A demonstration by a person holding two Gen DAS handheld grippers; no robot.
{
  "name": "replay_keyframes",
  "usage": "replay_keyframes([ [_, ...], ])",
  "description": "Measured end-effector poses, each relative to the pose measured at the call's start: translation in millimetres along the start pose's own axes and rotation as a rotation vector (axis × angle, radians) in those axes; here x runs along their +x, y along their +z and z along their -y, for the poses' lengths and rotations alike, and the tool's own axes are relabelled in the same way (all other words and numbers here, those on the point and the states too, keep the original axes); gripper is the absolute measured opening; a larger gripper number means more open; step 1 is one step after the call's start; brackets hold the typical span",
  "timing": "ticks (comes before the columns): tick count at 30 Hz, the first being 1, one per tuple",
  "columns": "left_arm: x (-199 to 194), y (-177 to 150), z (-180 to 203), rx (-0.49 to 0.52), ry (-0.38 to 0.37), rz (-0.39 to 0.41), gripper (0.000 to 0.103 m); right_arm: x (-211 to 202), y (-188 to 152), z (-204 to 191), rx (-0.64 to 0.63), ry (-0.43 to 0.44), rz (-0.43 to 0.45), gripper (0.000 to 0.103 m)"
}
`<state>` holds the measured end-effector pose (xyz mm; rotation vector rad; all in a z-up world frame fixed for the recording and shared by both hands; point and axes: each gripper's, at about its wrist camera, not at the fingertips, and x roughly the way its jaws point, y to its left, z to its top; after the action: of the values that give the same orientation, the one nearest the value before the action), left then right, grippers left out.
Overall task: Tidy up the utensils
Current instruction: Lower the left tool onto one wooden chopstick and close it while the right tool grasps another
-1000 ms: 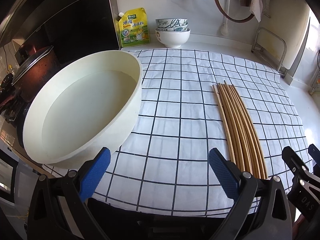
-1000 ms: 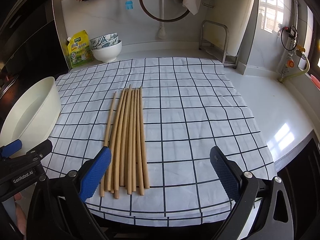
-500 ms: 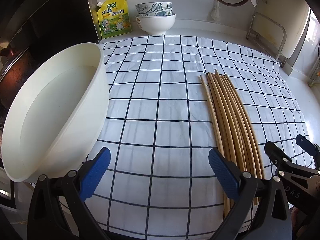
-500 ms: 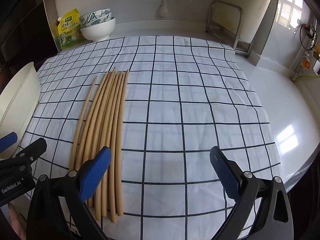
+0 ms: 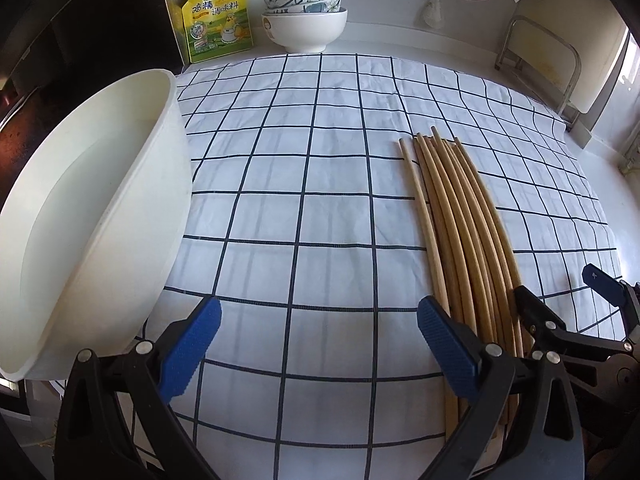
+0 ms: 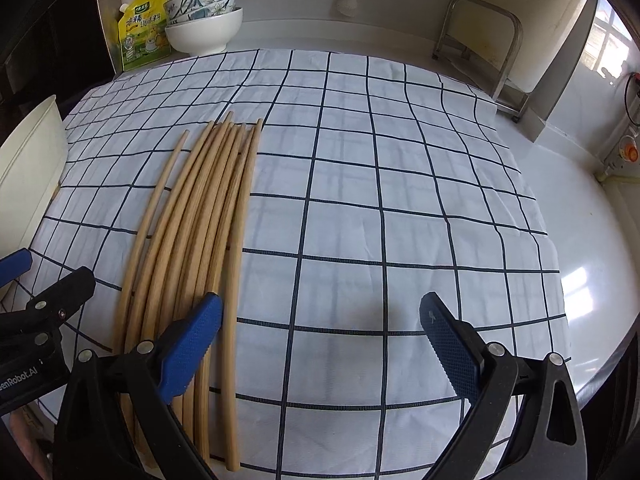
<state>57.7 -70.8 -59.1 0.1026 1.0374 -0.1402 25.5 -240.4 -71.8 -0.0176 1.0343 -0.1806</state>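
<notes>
Several long wooden chopsticks [image 5: 460, 224] lie side by side on a white cloth with a black grid [image 5: 312, 184]; they also show in the right wrist view [image 6: 200, 220]. My left gripper [image 5: 320, 344] is open and empty, low over the cloth, with its right finger over the near ends of the chopsticks. My right gripper [image 6: 320, 340] is open and empty, with its left finger over the chopsticks' near ends. Each gripper shows at the edge of the other's view.
A large white basin [image 5: 92, 216] stands at the cloth's left edge. A yellow seasoning pouch [image 5: 216, 20] and stacked bowls [image 5: 304, 16] stand at the back. A metal rack [image 6: 480, 40] stands at the back right. White counter [image 6: 592, 240] lies to the right.
Both grippers have moved forward and lower toward the cloth. The chopsticks now reach under the inner finger of each gripper. Both stay open.
</notes>
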Motion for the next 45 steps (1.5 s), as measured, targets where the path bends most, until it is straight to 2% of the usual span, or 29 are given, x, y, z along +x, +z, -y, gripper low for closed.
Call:
replay_keyframes([
  [6, 4, 2, 8, 0.000, -0.020, -0.010, 0.097, 2, 0, 15, 0.029, 0.000, 0.005, 0.094],
  [15, 12, 3, 27, 0.041, -0.006, -0.022, 0.097, 2, -5, 38, 0.076, 0.013, 0.008, 0.094],
  [19, 15, 0, 26, 0.048, 0.020, -0.031, 0.097, 2, -6, 37, 0.066, 0.031, 0.012, 0.094],
  [27, 15, 0, 20, 0.034, 0.009, -0.026, 0.098, 1, -5, 24, 0.028, 0.018, 0.047, 0.094],
  [33, 16, 2, 19, 0.030, -0.031, -0.018, 0.092, 3, -1, 21, 0.016, 0.036, 0.065, 0.093],
  [35, 15, 2, 22, 0.042, -0.037, -0.007, 0.088, 4, 1, 22, 0.023, 0.077, 0.062, 0.083],
  [36, 14, 2, 23, 0.049, -0.041, -0.003, 0.083, 4, 2, 22, 0.024, 0.081, 0.062, 0.082],
  [40, 10, 2, 31, 0.071, -0.059, 0.004, 0.063, 1, 6, 12, -0.016, 0.095, 0.067, 0.059],
  [45, 7, 2, 36, 0.088, -0.077, 0.003, 0.046, -1, 8, 3, -0.056, 0.115, 0.064, 0.039],
])
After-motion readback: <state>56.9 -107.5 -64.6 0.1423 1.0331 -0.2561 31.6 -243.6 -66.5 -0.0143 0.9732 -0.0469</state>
